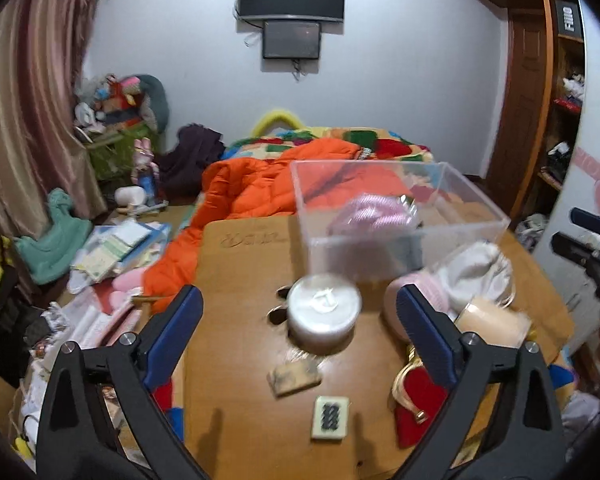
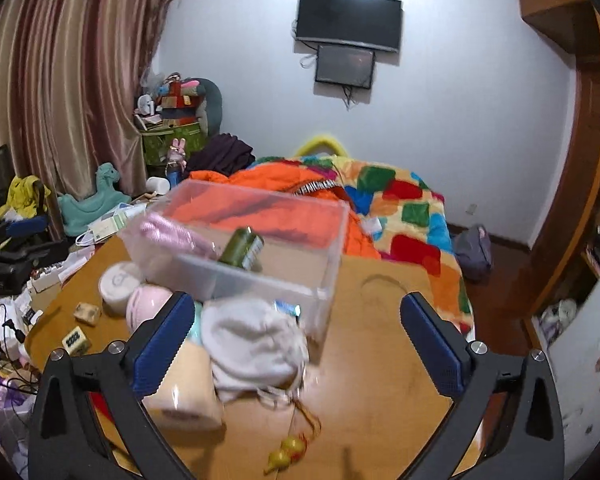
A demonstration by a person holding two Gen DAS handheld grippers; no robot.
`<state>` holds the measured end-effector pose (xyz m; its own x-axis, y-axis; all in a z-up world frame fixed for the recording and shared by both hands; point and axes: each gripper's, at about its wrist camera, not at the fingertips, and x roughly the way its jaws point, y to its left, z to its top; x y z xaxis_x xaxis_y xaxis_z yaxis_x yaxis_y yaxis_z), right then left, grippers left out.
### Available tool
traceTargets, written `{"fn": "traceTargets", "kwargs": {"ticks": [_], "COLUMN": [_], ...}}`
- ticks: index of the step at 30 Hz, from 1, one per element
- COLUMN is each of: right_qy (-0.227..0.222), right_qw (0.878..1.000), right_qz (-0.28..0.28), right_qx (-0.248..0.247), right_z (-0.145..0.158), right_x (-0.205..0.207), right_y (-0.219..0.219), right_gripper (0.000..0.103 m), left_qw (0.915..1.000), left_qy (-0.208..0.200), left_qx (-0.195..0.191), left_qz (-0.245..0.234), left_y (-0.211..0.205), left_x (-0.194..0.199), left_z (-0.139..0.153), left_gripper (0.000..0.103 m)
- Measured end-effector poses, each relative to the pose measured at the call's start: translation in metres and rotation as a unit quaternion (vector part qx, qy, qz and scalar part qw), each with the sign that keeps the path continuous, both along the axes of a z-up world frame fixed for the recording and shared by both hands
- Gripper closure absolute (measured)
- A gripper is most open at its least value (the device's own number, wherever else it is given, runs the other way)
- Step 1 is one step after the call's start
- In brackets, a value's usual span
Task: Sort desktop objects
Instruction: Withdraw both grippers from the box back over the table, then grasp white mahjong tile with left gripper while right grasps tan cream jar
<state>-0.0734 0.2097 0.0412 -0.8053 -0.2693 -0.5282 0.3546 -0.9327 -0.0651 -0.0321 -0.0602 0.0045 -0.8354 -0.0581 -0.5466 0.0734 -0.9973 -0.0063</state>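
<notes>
A clear plastic box (image 1: 396, 200) (image 2: 324, 280) stands on the wooden table (image 1: 244, 264) (image 2: 380, 360). It holds a pink knitted item (image 1: 374, 212) (image 2: 172, 230) and a green can (image 2: 242, 248). My left gripper (image 1: 300, 312) is open and empty above a round white container (image 1: 324, 312) (image 2: 118, 282), a small wooden block (image 1: 294, 376) and a mahjong tile (image 1: 331, 417) (image 2: 76, 340). My right gripper (image 2: 296, 328) is open and empty over a white cloth pouch (image 2: 252, 344) (image 1: 474, 276) and a beige jar (image 2: 186, 388) (image 1: 494, 322).
A pink round case (image 1: 416, 304) (image 2: 146, 304), a red pouch (image 1: 416, 408) and small yellow gourd charms (image 2: 286, 452) also lie on the table. A bed with an orange quilt (image 1: 260, 188) lies behind. Clutter covers the floor on the left (image 1: 112, 248).
</notes>
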Motion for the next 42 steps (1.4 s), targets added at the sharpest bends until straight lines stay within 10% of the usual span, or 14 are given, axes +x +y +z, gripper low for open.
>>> {"fn": "traceTargets", "kwargs": {"ticks": [22,42], "right_qy": [-0.062,-0.102], "right_qw": [0.997,0.989], "right_qz": [-0.022,0.102], "right_qx": [-0.028,0.005], "right_z": [-0.057,-0.079], "right_x": [0.016,0.035], "right_y": [0.037,-0.046], "right_gripper": [0.002,0.010], "left_qw": [0.9990,0.9971], "left_qy": [-0.030,-0.072], "left_qx": [-0.028,0.011], "left_qz": [-0.015,-0.021], "left_y": [0.024,0.020], "left_x": [0.050,0.025], "left_z": [-0.063,-0.086], "left_gripper": [0.006,0.055]}}
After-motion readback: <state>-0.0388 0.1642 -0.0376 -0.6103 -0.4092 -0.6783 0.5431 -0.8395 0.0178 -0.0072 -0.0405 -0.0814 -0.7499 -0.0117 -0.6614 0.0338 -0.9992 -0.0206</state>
